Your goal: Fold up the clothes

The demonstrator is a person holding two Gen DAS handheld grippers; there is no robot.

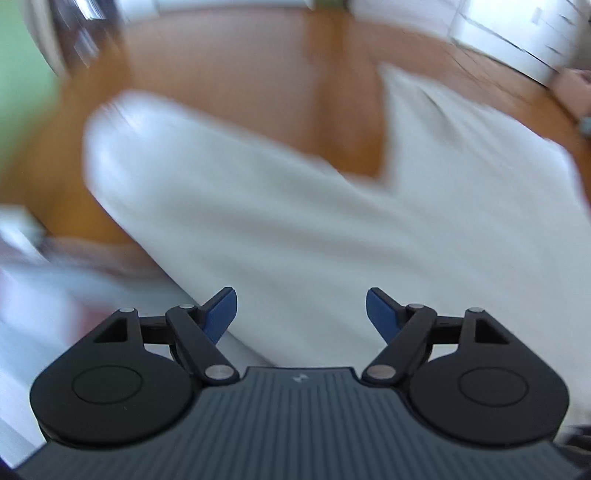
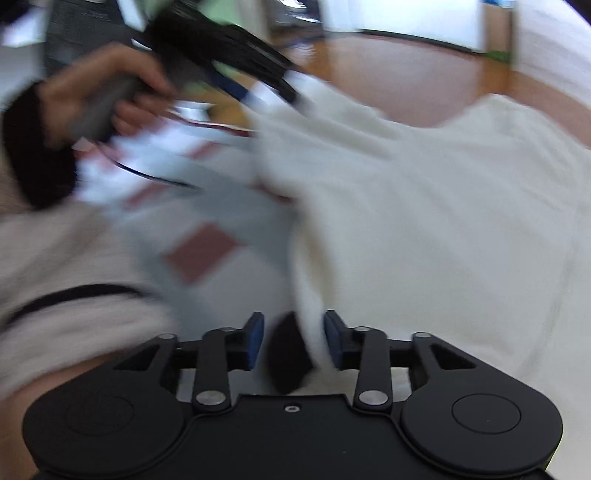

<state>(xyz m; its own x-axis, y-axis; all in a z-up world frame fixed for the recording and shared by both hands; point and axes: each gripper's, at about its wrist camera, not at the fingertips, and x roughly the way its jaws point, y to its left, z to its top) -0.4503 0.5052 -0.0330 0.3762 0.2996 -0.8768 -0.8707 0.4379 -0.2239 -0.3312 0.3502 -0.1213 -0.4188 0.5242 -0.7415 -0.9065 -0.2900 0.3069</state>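
A white garment (image 1: 295, 206) lies spread on a wooden table (image 1: 236, 74), blurred by motion. My left gripper (image 1: 301, 314) is open and empty just above the garment's near part. In the right wrist view the same white garment (image 2: 424, 206) fills the right side. My right gripper (image 2: 294, 341) is partly open, with an edge of the white cloth and a dark shape passing between its blue pads (image 2: 255, 339). The left gripper (image 2: 229, 55), held in a hand, shows at the upper left, over the garment's far edge.
A white cloth with red squares (image 2: 192, 229) lies left of the garment. White furniture (image 1: 517, 33) stands beyond the table at the far right. The person's sleeve (image 2: 55, 280) is at the near left.
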